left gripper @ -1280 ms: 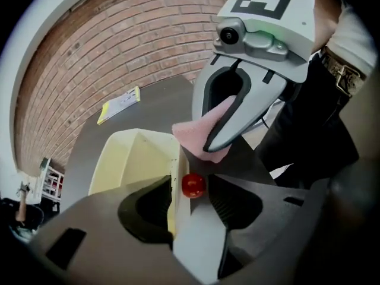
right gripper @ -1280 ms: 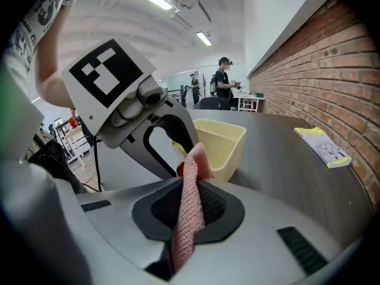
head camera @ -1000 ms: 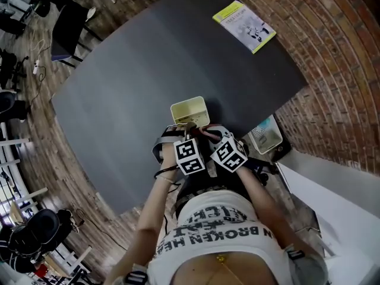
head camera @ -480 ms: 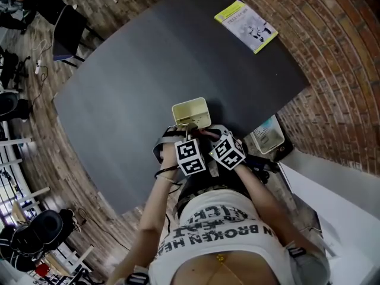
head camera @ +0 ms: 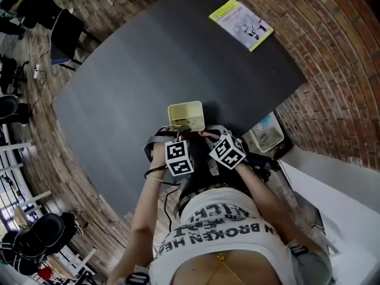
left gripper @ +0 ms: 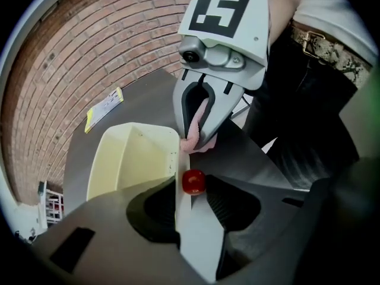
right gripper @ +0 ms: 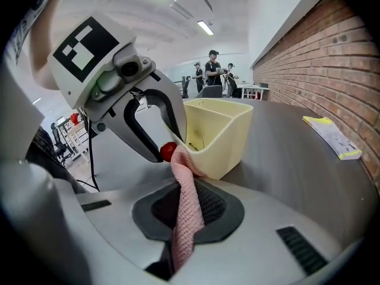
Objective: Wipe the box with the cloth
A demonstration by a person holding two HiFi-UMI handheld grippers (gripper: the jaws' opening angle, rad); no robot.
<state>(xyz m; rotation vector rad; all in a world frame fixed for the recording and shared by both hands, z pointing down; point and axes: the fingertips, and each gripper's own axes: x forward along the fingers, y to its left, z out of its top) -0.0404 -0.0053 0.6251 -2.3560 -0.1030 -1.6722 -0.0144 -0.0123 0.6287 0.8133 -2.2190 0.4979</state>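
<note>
The box (head camera: 186, 116) stands where it stood a second ago, close to the near edge of the table (head camera: 136, 70) and just in front of us. Our left gripper (left gripper: 191, 189) clamps the box's near wall, one jaw inside and one outside, its red tip (left gripper: 193, 181) at the rim. Its jaws have just been closing on that wall. Since a second ago its marker cube (head camera: 179, 158) has drawn a little away from the right one (head camera: 227, 151).

Our right gripper (right gripper: 189, 198) is clenched on the cloth (right gripper: 186, 218), a pink strip. The cloth's free end lies against the box's rim at the corner, right beside the red tip.

We count one box, one cloth, two grippers and one booklet (head camera: 240, 24).

The booklet lies well apart at the far right corner. Dark tabletop stretches beyond the box and to its left. A brick wall (right gripper: 320, 58) runs along the table's right side.
</note>
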